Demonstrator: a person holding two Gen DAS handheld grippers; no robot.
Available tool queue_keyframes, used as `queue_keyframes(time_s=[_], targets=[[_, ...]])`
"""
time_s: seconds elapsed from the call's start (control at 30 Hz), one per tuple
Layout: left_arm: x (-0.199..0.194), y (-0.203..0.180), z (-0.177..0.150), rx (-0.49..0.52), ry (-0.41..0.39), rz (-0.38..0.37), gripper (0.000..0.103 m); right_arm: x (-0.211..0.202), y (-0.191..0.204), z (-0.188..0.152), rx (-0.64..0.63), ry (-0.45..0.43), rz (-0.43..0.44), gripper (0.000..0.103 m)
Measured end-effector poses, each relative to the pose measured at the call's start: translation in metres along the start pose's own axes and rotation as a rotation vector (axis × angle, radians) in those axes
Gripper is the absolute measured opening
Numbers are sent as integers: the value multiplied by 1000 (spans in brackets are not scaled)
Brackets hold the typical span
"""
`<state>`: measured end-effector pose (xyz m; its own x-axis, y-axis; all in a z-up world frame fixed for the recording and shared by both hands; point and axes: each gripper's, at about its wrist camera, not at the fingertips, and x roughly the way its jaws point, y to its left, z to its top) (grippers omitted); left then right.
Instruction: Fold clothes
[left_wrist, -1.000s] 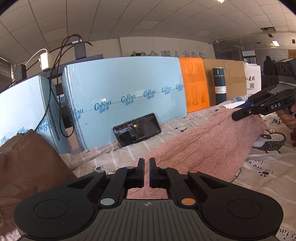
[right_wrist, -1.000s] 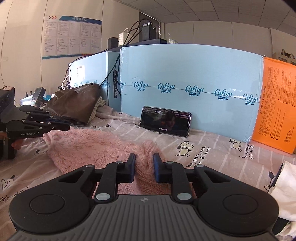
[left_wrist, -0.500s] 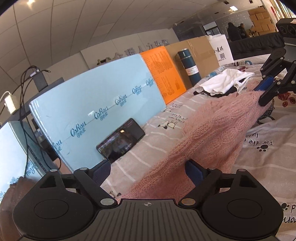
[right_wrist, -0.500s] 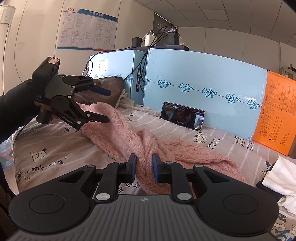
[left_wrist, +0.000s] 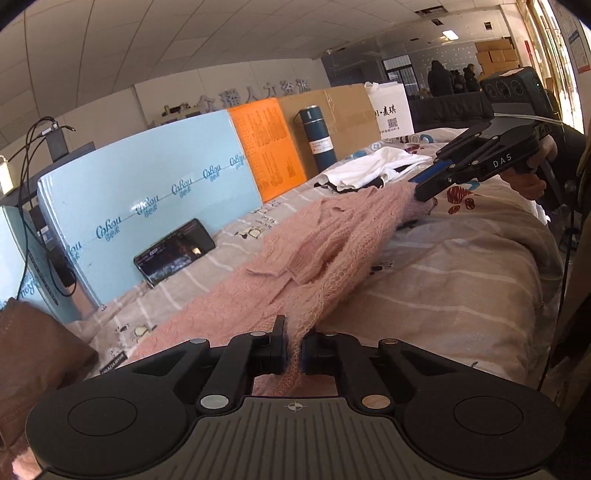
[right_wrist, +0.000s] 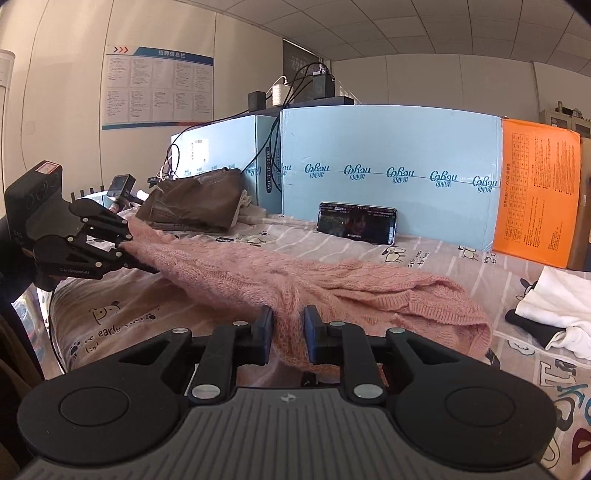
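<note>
Half a second ago spread wide, the left tool (left_wrist: 293, 345) now pinches one end of the pink sweater (right_wrist: 280, 273); the right tool (right_wrist: 288, 334) clamps its other end (stretched over the bed (left_wrist: 461, 280), before the phone (right_wrist: 357, 222)).

The left hand-held gripper (left_wrist: 293, 349), at bottom centre, is clamped on the pink knit sweater (left_wrist: 295, 258). At upper right, the right hand-held gripper (left_wrist: 424, 188) grips the sweater's far end above the bed (left_wrist: 461, 277).
</note>
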<state>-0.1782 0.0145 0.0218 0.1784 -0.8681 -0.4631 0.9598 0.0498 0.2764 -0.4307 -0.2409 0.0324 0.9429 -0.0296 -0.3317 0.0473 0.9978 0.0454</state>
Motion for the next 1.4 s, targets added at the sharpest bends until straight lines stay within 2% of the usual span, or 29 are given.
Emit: queue_keyframes(time_s=[0.1, 0.23, 0.27, 0.3, 0.33, 0.37, 0.4, 0.47, 0.53, 0.63, 0.77, 0.87, 0.97, 1.07, 1.13, 1.17, 1.2, 1.23, 1.27, 1.3, 1.33, 1.4], targets=[[-10, -13, -9, -42, 18, -5, 7, -6, 1, -8, 28, 11, 14, 13], [-22, -23, -17, -113, 21, -24, 15, -15, -3, -18, 81, 8, 24, 13], [-26, -19, -17, -149, -8, -50, 22, -19, -7, -19, 109, -14, 24, 20], [-30, -14, -16, -187, -38, -76, 27, -23, -11, -20, 142, -38, 19, 41], [-34, -6, -15, -233, -76, -103, 46, -24, -17, -19, 171, -54, -1, 49], [-38, 1, -14, -279, -115, -128, 70, -23, -23, -18, 192, -61, -29, 54], [-43, 8, -14, -318, -150, -123, 78, -23, -30, -17, 214, -69, -58, 54], [-51, 25, -12, -388, -205, -55, 81, -22, -42, -15, 258, -85, -115, 59], [-59, 51, -11, -465, -243, 100, 81, -13, -59, -6, 314, -86, -154, 65], [-56, 91, -24, -652, -184, 243, 83, 5, -85, 9, 405, -83, -204, 70], [-51, 146, -43, -899, -99, 435, 83, 28, -121, 29, 527, -78, -271, 72], [-48, 186, -56, -1078, -31, 577, 83, 56, -138, 41, 559, -29, -287, 73], [-31, 198, -69, -1117, 66, 569, 83, 89, -154, 48, 602, 52, -304, 73], [-12, 197, -76, -1105, 145, 593, 82, 122, -166, 45, 637, 145, -320, 72], [-2, 191, -69, -1024, 179, 617, 81, 137, -167, 39, 644, 208, -305, 63], [2, 188, -67, -986, 196, 620, 80, 141, -163, 38, 625, 219, -306, 54], [7, 184, -64, -947, 211, 622, 78, 141, -158, 37, 591, 215, -313, 49], [8, 181, -59, -906, 201, 619, 67, 142, -154, 37, 569, 213, -304, 44], [9, 178, -55, -865, 192, 615, 46, 141, -151, 38, 557, 212, -281, 33], [10, 175, -50, -823, 183, 611, 38, 141, -148, 38, 543, 207, -258, 24], [10, 172, -46, -782, 174, 607, 32, 139, -145, 39, 522, 195, -250, 21], [12, 165, -36, -699, 155, 598, 8, 135, -139, 42, 473, 164, -264, 13]])
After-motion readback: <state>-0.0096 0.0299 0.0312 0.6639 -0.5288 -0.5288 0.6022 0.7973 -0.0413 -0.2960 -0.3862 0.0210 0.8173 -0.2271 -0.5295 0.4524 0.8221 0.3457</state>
